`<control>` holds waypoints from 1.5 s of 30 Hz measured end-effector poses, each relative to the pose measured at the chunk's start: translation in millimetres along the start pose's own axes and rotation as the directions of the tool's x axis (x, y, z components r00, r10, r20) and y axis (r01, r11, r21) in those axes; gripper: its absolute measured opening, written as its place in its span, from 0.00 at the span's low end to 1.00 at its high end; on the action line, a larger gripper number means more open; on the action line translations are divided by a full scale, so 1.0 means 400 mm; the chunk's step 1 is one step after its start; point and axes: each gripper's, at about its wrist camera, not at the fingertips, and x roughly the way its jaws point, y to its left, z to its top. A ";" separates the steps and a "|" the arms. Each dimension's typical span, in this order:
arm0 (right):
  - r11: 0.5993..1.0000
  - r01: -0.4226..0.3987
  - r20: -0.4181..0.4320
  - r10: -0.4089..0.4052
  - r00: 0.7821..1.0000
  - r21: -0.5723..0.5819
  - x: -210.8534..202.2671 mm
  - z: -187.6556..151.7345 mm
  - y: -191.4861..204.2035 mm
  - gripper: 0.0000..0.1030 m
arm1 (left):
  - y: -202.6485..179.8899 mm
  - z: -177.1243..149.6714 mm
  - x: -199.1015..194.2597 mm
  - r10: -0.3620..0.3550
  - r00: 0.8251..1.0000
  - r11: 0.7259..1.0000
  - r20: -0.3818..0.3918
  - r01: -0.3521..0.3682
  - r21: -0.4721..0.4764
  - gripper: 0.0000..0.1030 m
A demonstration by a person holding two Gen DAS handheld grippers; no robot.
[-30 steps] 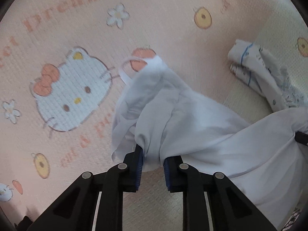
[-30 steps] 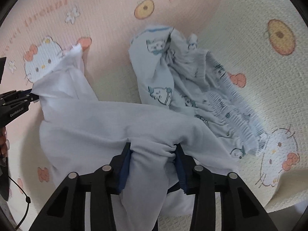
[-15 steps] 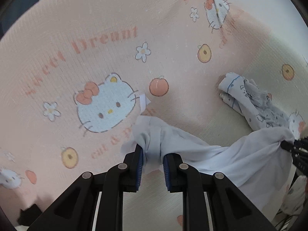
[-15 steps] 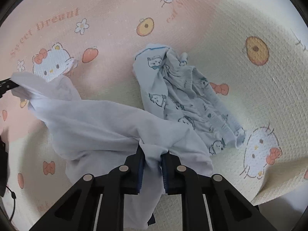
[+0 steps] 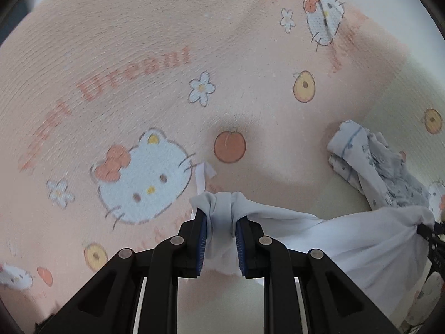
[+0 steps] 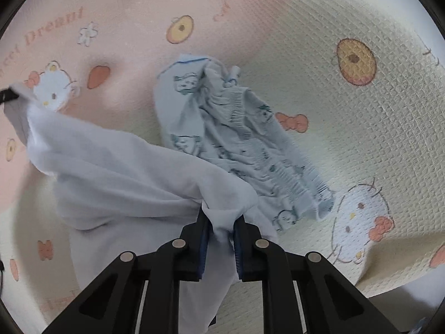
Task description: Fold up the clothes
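A plain white garment (image 5: 347, 239) hangs stretched between my two grippers above the cartoon-print blanket (image 5: 139, 55). My left gripper (image 5: 221, 222) is shut on one bunched corner of it, and a thin white strap (image 5: 203, 175) sticks up past the fingers. In the right wrist view my right gripper (image 6: 221, 222) is shut on the other bunched corner of the white garment (image 6: 125, 172), which sags to the left. The left gripper's black tip (image 6: 8, 94) shows at the far left edge, the right gripper's tip (image 5: 431, 233) at the far right edge.
A crumpled pale blue garment with printed figures (image 6: 236, 139) lies on the blanket (image 6: 361, 125) beyond the white one, also seen as a pale blue heap (image 5: 370, 164) on the right. The blanket's edge (image 6: 389, 272) curls up at the lower right.
Both grippers have lifted the white garment off the blanket and drawn it taut between them. The right gripper's jaws closed on the cloth; the left kept its grip and rose.
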 end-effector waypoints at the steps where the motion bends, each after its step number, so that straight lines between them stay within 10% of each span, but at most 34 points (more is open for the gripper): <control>1: 1.000 0.007 -0.004 -0.007 1.000 0.001 0.005 0.003 -0.006 0.13 | -0.003 0.014 0.011 -0.002 1.000 1.000 -0.002 0.002 0.000 0.16; 13: 0.998 0.058 -0.083 -0.058 0.995 -0.001 0.087 0.012 -0.061 0.13 | -0.086 0.098 0.139 0.020 0.999 0.999 -0.035 -0.019 0.049 0.16; 24: 0.995 0.092 -0.123 -0.095 0.988 -0.033 0.122 0.014 -0.048 0.14 | -0.074 0.138 0.249 -0.084 0.986 0.990 -0.146 0.066 -0.128 0.17; 31: 0.990 0.131 -0.115 -0.137 0.984 -0.059 0.122 0.006 -0.027 0.21 | 0.010 0.104 0.274 -0.319 0.929 0.884 -0.185 0.222 -0.412 0.17; 35: 0.981 0.191 -0.087 -0.193 0.977 -0.034 0.103 -0.002 -0.035 0.53 | 0.053 0.078 0.274 -0.381 0.907 0.826 -0.181 0.246 -0.506 0.30; 38: 0.985 0.172 -0.077 -0.171 0.982 0.005 0.086 -0.013 -0.046 0.56 | 0.062 0.064 0.262 -0.385 0.904 0.821 -0.186 0.244 -0.516 0.54; 45: 0.981 0.190 -0.049 -0.192 0.980 -0.036 0.062 -0.056 -0.023 0.58 | 0.069 0.037 0.238 -0.399 0.890 0.819 -0.221 0.237 -0.523 0.58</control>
